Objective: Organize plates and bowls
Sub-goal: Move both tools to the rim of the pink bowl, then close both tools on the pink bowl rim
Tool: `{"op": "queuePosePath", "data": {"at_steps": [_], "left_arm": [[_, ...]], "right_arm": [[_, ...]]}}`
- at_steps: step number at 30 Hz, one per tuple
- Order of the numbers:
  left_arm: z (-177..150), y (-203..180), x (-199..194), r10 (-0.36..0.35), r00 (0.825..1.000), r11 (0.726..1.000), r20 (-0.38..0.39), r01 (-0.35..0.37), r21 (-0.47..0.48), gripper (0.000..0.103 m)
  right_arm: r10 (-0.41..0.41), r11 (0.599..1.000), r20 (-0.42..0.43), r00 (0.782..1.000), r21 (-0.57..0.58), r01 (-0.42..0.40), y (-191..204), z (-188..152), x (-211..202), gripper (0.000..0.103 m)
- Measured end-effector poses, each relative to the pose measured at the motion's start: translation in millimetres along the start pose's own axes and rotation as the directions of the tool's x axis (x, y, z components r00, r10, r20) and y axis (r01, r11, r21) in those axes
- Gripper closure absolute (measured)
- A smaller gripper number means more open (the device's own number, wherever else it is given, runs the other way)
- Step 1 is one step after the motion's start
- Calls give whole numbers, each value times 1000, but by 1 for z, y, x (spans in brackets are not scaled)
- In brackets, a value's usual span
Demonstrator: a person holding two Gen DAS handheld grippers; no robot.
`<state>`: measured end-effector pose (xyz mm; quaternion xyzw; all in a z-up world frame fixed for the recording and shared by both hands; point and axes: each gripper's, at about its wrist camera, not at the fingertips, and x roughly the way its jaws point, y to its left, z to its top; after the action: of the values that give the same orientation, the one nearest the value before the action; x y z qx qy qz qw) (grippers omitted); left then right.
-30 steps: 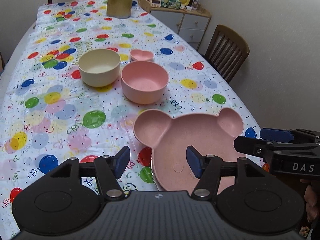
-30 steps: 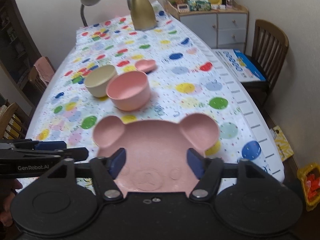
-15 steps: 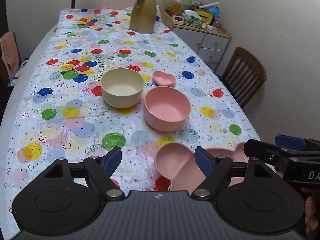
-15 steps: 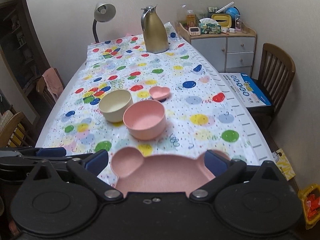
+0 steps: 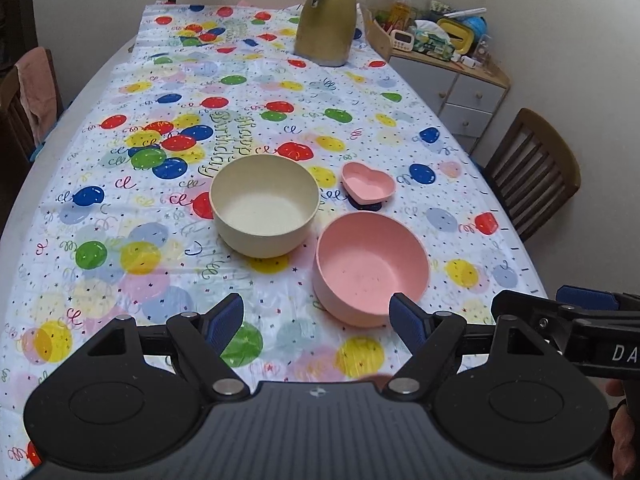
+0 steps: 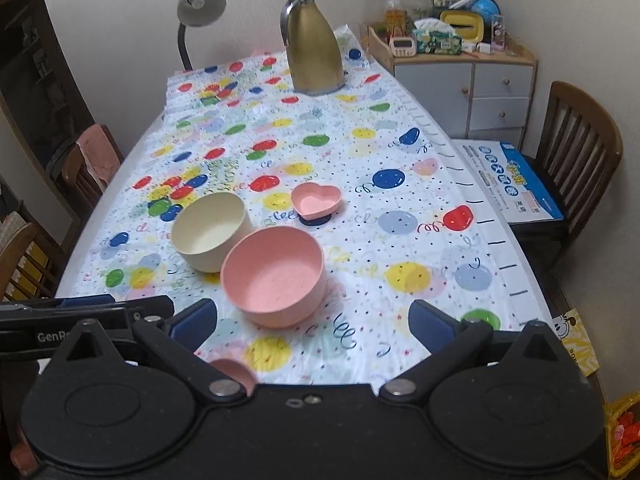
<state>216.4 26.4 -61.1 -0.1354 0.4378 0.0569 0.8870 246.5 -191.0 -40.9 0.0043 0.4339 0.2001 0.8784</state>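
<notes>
On the balloon tablecloth stand a cream bowl (image 5: 264, 206) (image 6: 210, 232), a pink bowl (image 5: 370, 266) (image 6: 274, 276) to its right and nearer, and a small pink heart dish (image 5: 368, 182) (image 6: 316, 200) behind them. My left gripper (image 5: 316, 314) is open, nothing between its fingers, hovering just short of the pink bowl. My right gripper (image 6: 313, 318) is open wide and empty, close beside the left one. Only one ear of the pink bear plate (image 6: 234, 372) shows under the right gripper's body; the rest is hidden.
A gold thermos jug (image 6: 314, 48) and a desk lamp (image 6: 200, 8) stand at the table's far end. A cabinet (image 6: 464, 80) with clutter and a wooden chair (image 6: 580, 160) holding a booklet are to the right. More chairs (image 6: 92, 168) line the left side.
Both grippers have drawn back from the bear plate and their jaws have widened. The plate has slid almost out of both views, and the bowls now sit just ahead of the fingers.
</notes>
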Motion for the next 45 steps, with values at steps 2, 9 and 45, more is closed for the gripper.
{"op": "queuePosePath", "data": {"at_steps": [2, 9, 45], "left_arm": [[4, 0, 11, 5, 1000, 1000, -12, -6, -15, 23], [12, 1, 46, 62, 997, 997, -46, -63, -38, 23], [19, -12, 110, 41, 989, 999, -143, -44, -19, 83]], "right_arm": [[14, 1000, -25, 1000, 12, -14, -5, 7, 13, 1], [17, 1000, -97, 995, 26, -14, -19, 24, 55, 6], [91, 996, -237, 967, 46, -82, -22, 36, 135, 91]]}}
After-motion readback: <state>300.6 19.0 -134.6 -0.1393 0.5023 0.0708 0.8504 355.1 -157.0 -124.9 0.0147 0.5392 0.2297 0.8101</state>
